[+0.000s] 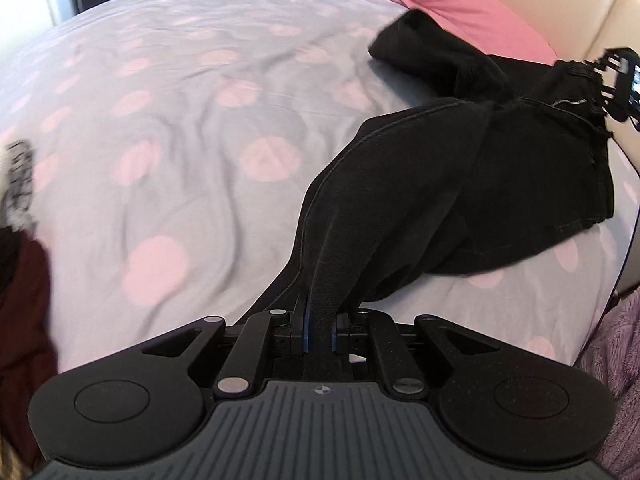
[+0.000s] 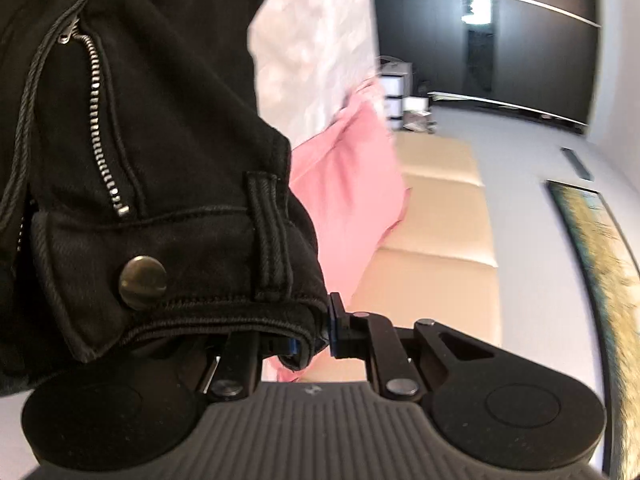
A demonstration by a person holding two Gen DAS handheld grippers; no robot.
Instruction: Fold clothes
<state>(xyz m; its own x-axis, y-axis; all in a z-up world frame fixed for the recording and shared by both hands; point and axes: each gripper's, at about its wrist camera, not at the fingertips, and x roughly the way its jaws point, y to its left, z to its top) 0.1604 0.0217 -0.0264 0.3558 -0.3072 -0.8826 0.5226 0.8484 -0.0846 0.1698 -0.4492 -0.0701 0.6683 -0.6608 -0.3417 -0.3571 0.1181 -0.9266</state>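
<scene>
Jeans [image 1: 460,168] hang stretched over the bed [image 1: 180,120]: left gripper [image 1: 319,332] clamps a leg end, right gripper [image 2: 314,340] pinches the waistband, probably to straighten them for folding.

You have black jeans [image 1: 500,168] sprawled over the bed, one leg stretched toward you and bunched narrow, the other trailing off toward the pillow. Up close, the waistband [image 2: 192,280] shows a brass button [image 2: 143,282], belt loop and open zipper [image 2: 100,120].
</scene>
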